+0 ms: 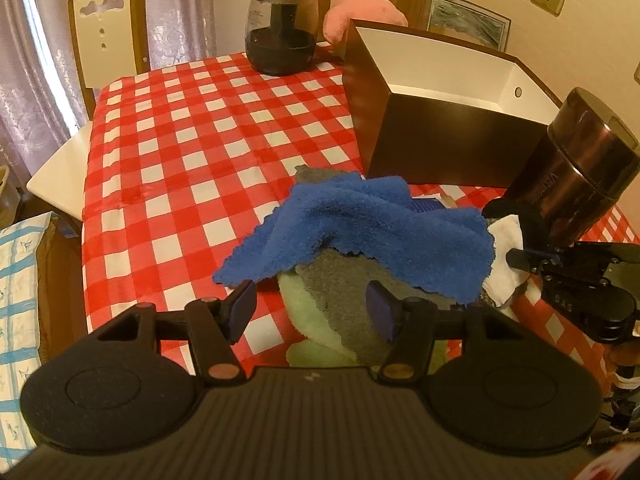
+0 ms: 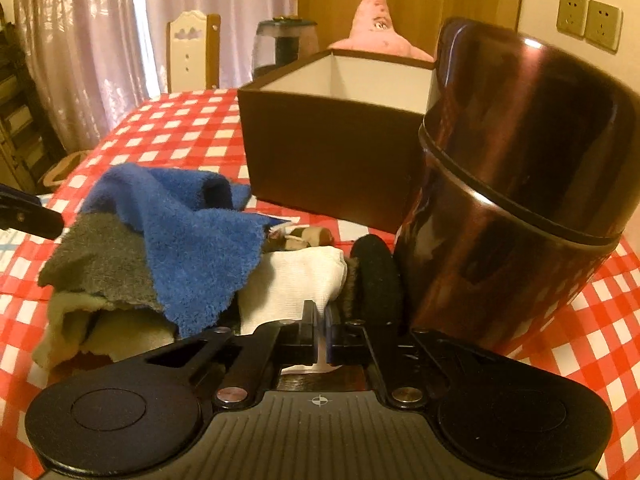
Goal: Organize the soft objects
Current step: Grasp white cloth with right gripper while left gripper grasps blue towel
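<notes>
Toward the near edge of the table (image 1: 168,148), on its red-checked cover, lies a loose heap of cloths: a blue towel (image 1: 360,220) draped uppermost, a grey cloth (image 1: 340,292) beneath it, a pale green cloth (image 1: 304,320) at the bottom, and a white cloth (image 2: 296,280) on the side nearest the brown canister (image 2: 512,184). A black soft item (image 2: 376,276) sits between the white cloth and the canister, touching both as far as can be judged. The open brown box (image 1: 424,120), white inside, stands just beyond the heap and appears the likely receptacle; nothing is visible inside it from these views.

The left gripper (image 1: 314,312) stands wide open, its jaws either side of the grey and green cloths and holding nothing. The right gripper (image 2: 320,336) has its jaws nearly together with a fold of the white cloth pinched between them.

Handling assessment: all pieces look light, limp and fleecy. They will sag and trail when lifted, and the layers may drag one another. The pile offers good friction, so slippage is unlikely; nothing here is fragile. A bunched fold or ridge is the better place to take hold, rather than a flat edge.

Risk noted: the canister stands tilted against the heap's far side. Drawing the white cloth out may disturb it.
</notes>
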The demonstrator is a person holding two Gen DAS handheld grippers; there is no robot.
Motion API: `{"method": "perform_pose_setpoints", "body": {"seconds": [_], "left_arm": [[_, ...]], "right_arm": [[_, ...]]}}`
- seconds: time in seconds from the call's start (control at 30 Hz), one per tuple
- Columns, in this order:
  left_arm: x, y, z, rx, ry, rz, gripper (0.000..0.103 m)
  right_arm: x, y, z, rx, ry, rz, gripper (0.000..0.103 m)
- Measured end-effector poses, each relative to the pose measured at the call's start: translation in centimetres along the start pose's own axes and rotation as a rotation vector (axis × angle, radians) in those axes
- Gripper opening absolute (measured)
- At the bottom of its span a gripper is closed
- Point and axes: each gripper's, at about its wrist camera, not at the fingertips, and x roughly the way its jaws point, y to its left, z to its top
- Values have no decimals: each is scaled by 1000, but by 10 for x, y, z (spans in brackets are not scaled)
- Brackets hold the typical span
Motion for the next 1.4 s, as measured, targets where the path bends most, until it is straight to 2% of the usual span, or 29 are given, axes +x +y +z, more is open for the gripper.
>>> {"method": "perform_pose_setpoints", "body": {"seconds": [0.43, 0.57, 0.73, 0.83, 0.97, 1.0, 1.03, 1.07, 1.13, 1.4], "left_arm": [[2, -3, 1, 43, -25, -13, 58], [6, -5, 5, 88, -45, -10, 58], [20, -11, 15, 196, -76, -14, 58], [36, -11, 22, 238, -61, -16, 58], [54, -6, 27, 242, -44, -38, 57], [57, -5, 28, 241, -40, -49, 50], [61, -4, 28, 238, -33, -58, 36], [63, -3, 29, 235, -26, -63, 30], [64, -1, 30, 234, -22, -75, 10], [24, 5, 33, 182, -111, -121, 6]], "right_arm": [[-54, -6, 13, 67, -98, 36, 3], [-62, -11, 14, 109, -93, 25, 3], [-69, -16, 9, 139, -79, 2, 3], [-75, -21, 5, 169, -69, -16, 3], [-82, -28, -2, 212, -54, -48, 3], [-84, -30, -3, 225, -51, -56, 3], [-86, -33, -5, 237, -48, -62, 3], [-88, -34, -6, 247, -46, -68, 3], [-92, -37, -9, 261, -42, -83, 3], [-110, -47, -15, 302, -49, -105, 3]]}}
